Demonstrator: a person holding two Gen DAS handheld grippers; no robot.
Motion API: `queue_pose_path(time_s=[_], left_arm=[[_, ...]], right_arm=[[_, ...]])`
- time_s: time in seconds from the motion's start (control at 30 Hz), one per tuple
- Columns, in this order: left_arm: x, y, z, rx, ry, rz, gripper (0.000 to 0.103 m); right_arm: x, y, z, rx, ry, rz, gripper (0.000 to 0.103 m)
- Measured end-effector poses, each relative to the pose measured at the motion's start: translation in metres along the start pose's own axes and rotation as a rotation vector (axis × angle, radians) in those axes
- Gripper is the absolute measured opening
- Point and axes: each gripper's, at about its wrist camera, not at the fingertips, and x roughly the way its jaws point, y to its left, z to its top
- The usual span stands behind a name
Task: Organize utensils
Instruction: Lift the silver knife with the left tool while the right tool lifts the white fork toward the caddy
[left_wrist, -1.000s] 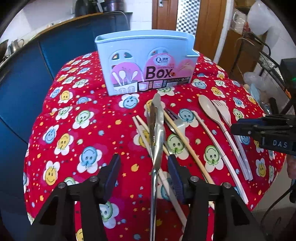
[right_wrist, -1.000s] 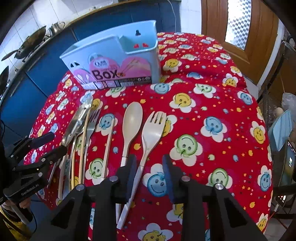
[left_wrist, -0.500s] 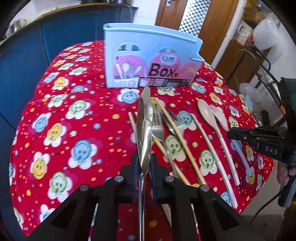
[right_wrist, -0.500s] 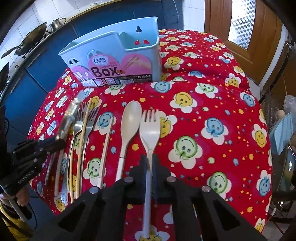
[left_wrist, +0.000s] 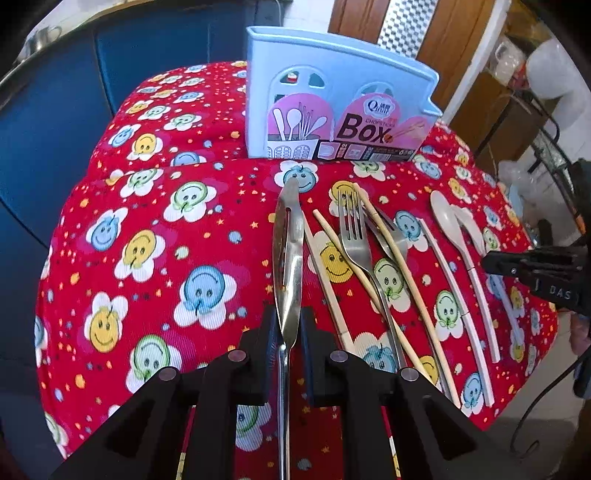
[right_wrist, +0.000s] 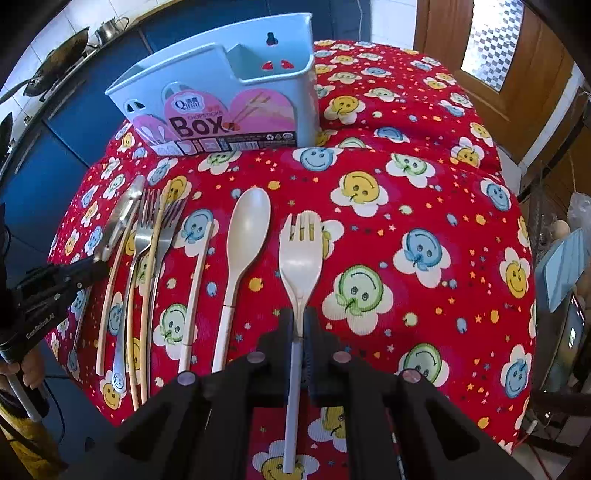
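My left gripper (left_wrist: 287, 325) is shut on the handle of a long steel utensil (left_wrist: 288, 240) that stands on edge and points at the light blue utensil box (left_wrist: 332, 107). My right gripper (right_wrist: 298, 325) is shut on the neck of a cream plastic fork (right_wrist: 301, 254), tines toward the box (right_wrist: 229, 99). A cream spoon (right_wrist: 247, 229) lies just left of that fork. Two steel forks (left_wrist: 352, 232) and several cream chopsticks (left_wrist: 399, 258) lie between the two grippers on the red smiley-flower cloth (right_wrist: 424, 206).
The box stands upright at the far side of the cloth, its compartments open at the top. Blue cabinets (left_wrist: 55, 122) lie to the left, a wooden door (right_wrist: 480, 55) to the right. The cloth drops off at the near edge. A hand (right_wrist: 14, 369) holds the left gripper's handle.
Both grippers went from open around their utensils to shut on them. The steel utensil now stands on edge in the left grip, and the left view has drifted slightly.
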Motion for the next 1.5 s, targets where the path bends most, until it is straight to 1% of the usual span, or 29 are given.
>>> queue_pose_path(time_s=[0.2, 0.27, 0.37, 0.47, 0.5, 0.57, 0.67, 0.77, 0.9, 1.07, 1.13, 1.17, 1.23, 1.3, 1.43, 1.5], left_arm=[[0.007, -0.004, 0.014, 0.051, 0.081, 0.024, 0.013], [0.008, -0.005, 0.017, 0.061, 0.103, 0.023, 0.013], [0.01, -0.003, 0.021, 0.047, 0.113, 0.006, 0.013], [0.008, 0.001, 0.019, 0.019, 0.09, -0.017, 0.013], [0.006, 0.003, 0.017, 0.013, 0.077, -0.025, 0.013], [0.002, 0.007, 0.011, -0.006, 0.047, -0.05, 0.012], [-0.006, 0.008, 0.003, -0.027, -0.007, -0.098, 0.012], [-0.016, 0.01, -0.003, -0.044, -0.07, -0.133, 0.012], [-0.029, 0.012, -0.007, -0.078, -0.16, -0.185, 0.012], [-0.05, 0.008, 0.001, -0.081, -0.308, -0.2, 0.012], [-0.058, 0.008, 0.009, -0.085, -0.357, -0.204, 0.012], [-0.063, 0.008, 0.014, -0.087, -0.39, -0.208, 0.012], [-0.07, 0.008, 0.024, -0.094, -0.428, -0.209, 0.012], [-0.076, 0.008, 0.038, -0.097, -0.47, -0.201, 0.012], [-0.084, 0.008, 0.064, -0.111, -0.542, -0.176, 0.012], [-0.088, 0.008, 0.078, -0.119, -0.575, -0.164, 0.012]], right_arm=[[0.006, 0.005, 0.012, -0.051, 0.067, -0.011, 0.01], [0.008, 0.007, 0.015, -0.072, 0.082, -0.011, 0.013], [0.011, 0.011, 0.019, -0.085, 0.086, -0.015, 0.014], [0.012, 0.014, 0.018, -0.094, 0.061, -0.018, 0.014], [0.012, 0.015, 0.016, -0.102, 0.046, -0.025, 0.01], [0.009, 0.013, 0.012, -0.1, 0.024, -0.006, 0.009], [0.0, 0.008, 0.005, -0.072, -0.031, 0.068, 0.008], [-0.015, 0.007, 0.003, -0.061, -0.113, 0.107, 0.008], [-0.034, 0.005, 0.002, -0.033, -0.215, 0.137, 0.008], [-0.062, 0.003, 0.005, -0.013, -0.385, 0.141, 0.008], [-0.07, 0.004, 0.007, -0.018, -0.453, 0.144, 0.008], [-0.074, 0.005, 0.009, -0.021, -0.472, 0.144, 0.008], [-0.082, 0.005, 0.014, -0.024, -0.529, 0.152, 0.008], [-0.088, 0.005, 0.022, -0.019, -0.565, 0.167, 0.008], [-0.098, 0.008, 0.039, -0.022, -0.646, 0.155, 0.008], [-0.103, 0.008, 0.045, -0.023, -0.671, 0.159, 0.008]])
